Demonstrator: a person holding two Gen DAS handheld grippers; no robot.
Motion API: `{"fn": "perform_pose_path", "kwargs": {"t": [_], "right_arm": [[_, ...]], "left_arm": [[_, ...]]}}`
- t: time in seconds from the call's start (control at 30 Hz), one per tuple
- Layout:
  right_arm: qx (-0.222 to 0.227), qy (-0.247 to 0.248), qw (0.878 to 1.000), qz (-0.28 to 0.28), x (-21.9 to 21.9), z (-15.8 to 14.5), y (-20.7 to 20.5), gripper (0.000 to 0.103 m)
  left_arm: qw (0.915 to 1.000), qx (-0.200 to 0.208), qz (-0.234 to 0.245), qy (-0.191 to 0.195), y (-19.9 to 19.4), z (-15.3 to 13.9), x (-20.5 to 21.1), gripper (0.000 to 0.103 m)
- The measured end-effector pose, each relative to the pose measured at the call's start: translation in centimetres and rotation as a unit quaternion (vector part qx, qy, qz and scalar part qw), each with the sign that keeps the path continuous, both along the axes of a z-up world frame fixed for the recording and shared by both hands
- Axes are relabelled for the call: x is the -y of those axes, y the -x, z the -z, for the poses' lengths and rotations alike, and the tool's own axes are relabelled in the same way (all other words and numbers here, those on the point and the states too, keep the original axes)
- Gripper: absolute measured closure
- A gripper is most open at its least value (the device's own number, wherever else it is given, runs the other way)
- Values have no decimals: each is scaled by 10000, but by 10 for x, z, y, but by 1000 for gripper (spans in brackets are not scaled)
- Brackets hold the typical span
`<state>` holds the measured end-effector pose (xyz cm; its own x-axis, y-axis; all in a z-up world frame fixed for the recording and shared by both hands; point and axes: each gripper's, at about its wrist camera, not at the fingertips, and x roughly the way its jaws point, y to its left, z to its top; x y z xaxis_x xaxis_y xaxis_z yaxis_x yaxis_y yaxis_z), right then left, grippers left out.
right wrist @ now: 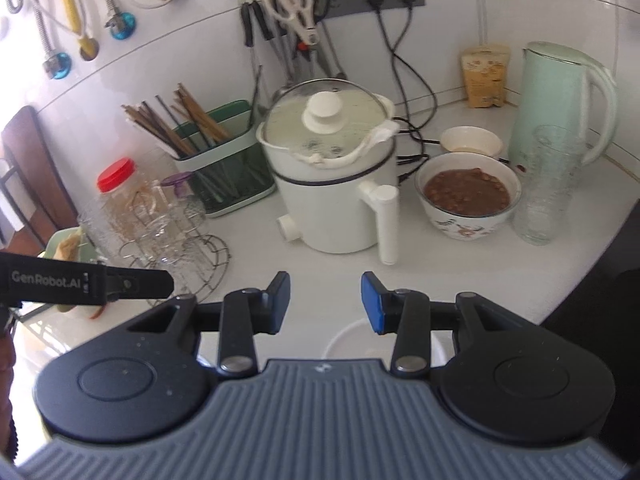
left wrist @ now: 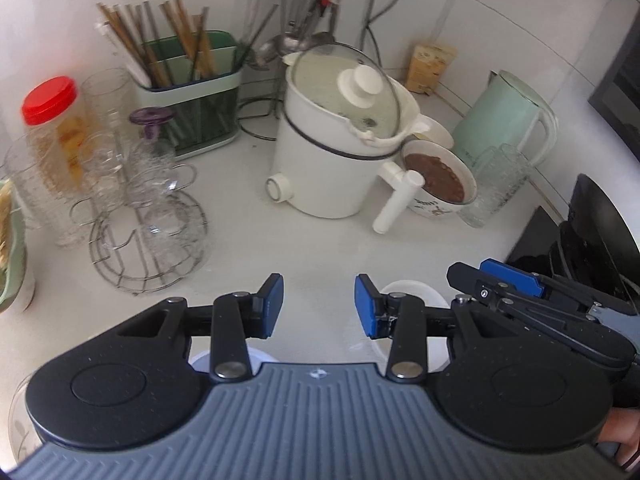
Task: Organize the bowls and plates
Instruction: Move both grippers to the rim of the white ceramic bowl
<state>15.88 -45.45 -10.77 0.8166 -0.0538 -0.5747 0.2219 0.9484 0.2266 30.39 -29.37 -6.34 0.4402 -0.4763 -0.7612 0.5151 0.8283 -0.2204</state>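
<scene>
Both grippers, left gripper [left wrist: 319, 306] and right gripper [right wrist: 325, 303], hover with jaws parted, holding nothing.
White bowl [right wrist: 345, 340] sits on the counter [right wrist: 320, 268] just below them; food-filled bowl [right wrist: 468, 200] stands beside the white cooker [right wrist: 332, 204].

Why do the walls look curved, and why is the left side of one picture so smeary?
Both wrist views use fisheye lenses, so straight wall lines bow. In the left wrist view, the red-lidded jar and glasses on the wire rack are blurred at the edge; the right wrist view shows the white pot sharper, under even daylight.
</scene>
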Motion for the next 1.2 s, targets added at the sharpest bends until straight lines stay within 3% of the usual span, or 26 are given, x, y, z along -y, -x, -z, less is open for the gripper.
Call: {"fn": "perform_pose_path", "kwargs": {"t": [0.3,0.67,1.2], "right_arm": [[-183,-92,9988,437,17,18,9,61],[-409,-124,9962,756,23,44,12,61],[-963,-325,9861,1317,45,75,9,61]], "left_arm": [[9983,-303,459,-201,-8,27,29,58],[9947,-614,639,-512,-19,61,49,58],[9824,-1279,1210,-618,-32,109,90,57]]}}
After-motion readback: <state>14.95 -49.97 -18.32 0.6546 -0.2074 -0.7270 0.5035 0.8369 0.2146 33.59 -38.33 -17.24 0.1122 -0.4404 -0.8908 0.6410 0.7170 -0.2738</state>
